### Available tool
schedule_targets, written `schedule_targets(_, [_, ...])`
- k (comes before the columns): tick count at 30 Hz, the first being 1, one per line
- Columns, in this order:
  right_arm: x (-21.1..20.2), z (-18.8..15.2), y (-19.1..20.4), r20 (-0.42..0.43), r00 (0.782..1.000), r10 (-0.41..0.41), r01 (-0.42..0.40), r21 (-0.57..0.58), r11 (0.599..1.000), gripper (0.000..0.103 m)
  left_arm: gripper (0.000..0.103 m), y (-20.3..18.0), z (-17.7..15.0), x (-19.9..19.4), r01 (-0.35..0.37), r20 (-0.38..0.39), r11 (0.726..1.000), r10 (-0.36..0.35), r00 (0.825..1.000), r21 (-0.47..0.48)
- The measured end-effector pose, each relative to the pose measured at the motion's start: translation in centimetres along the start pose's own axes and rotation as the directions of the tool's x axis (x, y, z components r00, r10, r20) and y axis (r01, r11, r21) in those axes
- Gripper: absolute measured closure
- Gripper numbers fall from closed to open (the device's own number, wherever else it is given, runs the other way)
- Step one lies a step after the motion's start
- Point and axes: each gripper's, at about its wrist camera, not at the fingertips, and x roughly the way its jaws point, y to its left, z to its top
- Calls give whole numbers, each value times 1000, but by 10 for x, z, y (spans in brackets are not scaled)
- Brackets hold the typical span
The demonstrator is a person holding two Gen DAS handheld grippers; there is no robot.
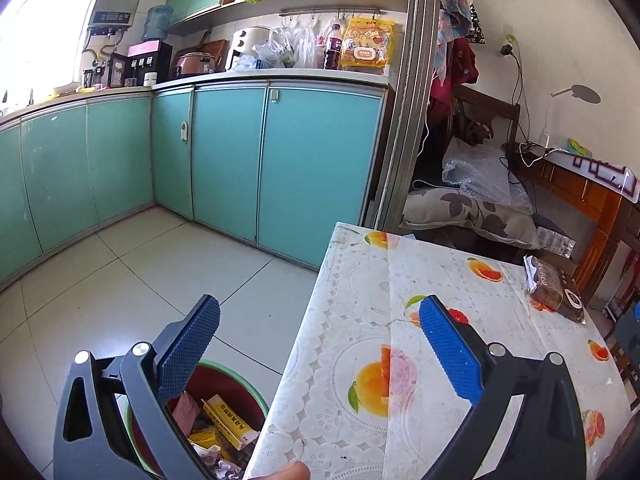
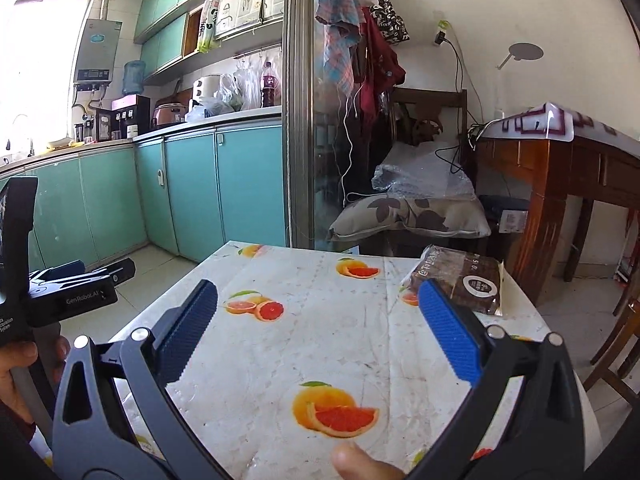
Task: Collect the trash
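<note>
- A dark packet (image 2: 460,284) lies at the table's (image 2: 280,352) far right corner, at 1 o'clock from the right gripper (image 2: 316,320).
- The bin (image 1: 224,420) on the floor, at the table's left edge, holds yellow boxes (image 1: 228,420).
- Left gripper (image 1: 320,344): fingers wide, empty, straddling that edge.
- Right fingers wide, empty, over the table.

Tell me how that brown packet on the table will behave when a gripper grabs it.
The brown packet looks like thin glossy film, so it probably crumples and may slip. It lies flat on the table, so it shouldn't roll. Probably light.
</note>
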Motion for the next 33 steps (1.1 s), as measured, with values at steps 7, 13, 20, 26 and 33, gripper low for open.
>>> schedule_targets(7, [0, -3, 2, -14, 1000, 6, -6, 5, 1000, 4, 7, 0, -1, 0, -3, 0, 1000, 3, 1000, 16])
schedule_targets(13, [1, -3, 3, -18, 1000, 5, -5, 3, 1000, 4, 7, -4, -1, -2, -3, 10, 999, 3, 1000, 43])
schedule_targets(20, [3, -4, 3, -26, 1000, 7, -7, 4, 1000, 4, 7, -6, -2, -5, -9, 19, 998, 7, 1000, 56])
schedule_targets(26, [9, 0, -14, -125, 992, -26, 27, 11, 1000, 4, 7, -26, -6, -3, 66, -60, 996, -62, 996, 60])
schedule_targets(33, [40, -17, -82, -384, 912, -146, 144, -35, 989, 4, 7, -83, -40, 31, 138, -336, 989, -110, 935, 60])
